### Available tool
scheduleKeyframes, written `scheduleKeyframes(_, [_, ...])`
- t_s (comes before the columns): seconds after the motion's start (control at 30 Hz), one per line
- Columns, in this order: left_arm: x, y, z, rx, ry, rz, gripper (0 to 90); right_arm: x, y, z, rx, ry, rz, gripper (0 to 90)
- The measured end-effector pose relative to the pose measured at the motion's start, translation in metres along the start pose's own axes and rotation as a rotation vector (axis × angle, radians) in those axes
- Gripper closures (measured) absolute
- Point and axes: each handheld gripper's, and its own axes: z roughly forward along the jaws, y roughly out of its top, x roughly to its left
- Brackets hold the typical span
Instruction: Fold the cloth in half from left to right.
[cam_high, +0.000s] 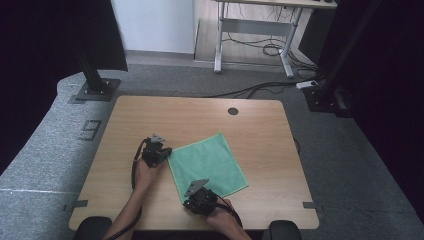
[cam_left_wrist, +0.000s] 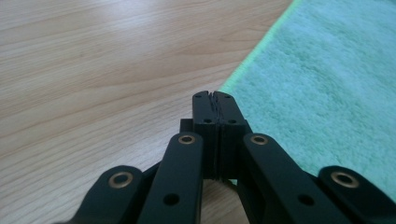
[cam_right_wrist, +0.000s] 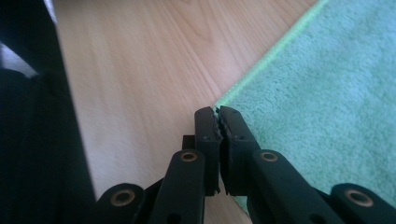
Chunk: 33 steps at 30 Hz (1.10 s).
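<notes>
A green cloth (cam_high: 207, 162) lies flat on the wooden table (cam_high: 250, 125), turned a little askew. My left gripper (cam_high: 169, 151) rests at the cloth's far left corner. In the left gripper view its jaws are pressed together on the edge of the cloth (cam_left_wrist: 322, 79), right at the left gripper's (cam_left_wrist: 213, 94) tip. My right gripper (cam_high: 187, 199) sits at the near left corner, close to the table's front edge. The right gripper view shows the right gripper (cam_right_wrist: 216, 111) shut with the corner of the cloth (cam_right_wrist: 317, 93) pinched between its toothed pads.
A dark round hole (cam_high: 233, 111) marks the table's far side. A black stand base (cam_high: 95, 90) sits on the grey floor beyond the left corner. A desk frame (cam_high: 255, 35) and cables (cam_high: 260, 90) lie farther back.
</notes>
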Motion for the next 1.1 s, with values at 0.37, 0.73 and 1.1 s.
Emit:
scheduleKeyframes(0.37, [0.006,0.01,-0.021,-0.02,-0.003,-0.045,88.4,0.006,0.015,-0.01,-0.063,0.035,-0.019,85.4])
scheduleKeyframes(0.73, [-0.01,0.04,-0.007,-0.041,-0.031,-0.015,88.3,-0.018,-0.007,-0.037,-0.107,-0.036,0.064,85.4])
scheduleKeyframes(1.1, [-0.035,0.06,0.016,-0.059,-0.049,0.049,88.3,-0.035,-0.026,-0.057,-0.125,-0.085,0.108,85.5])
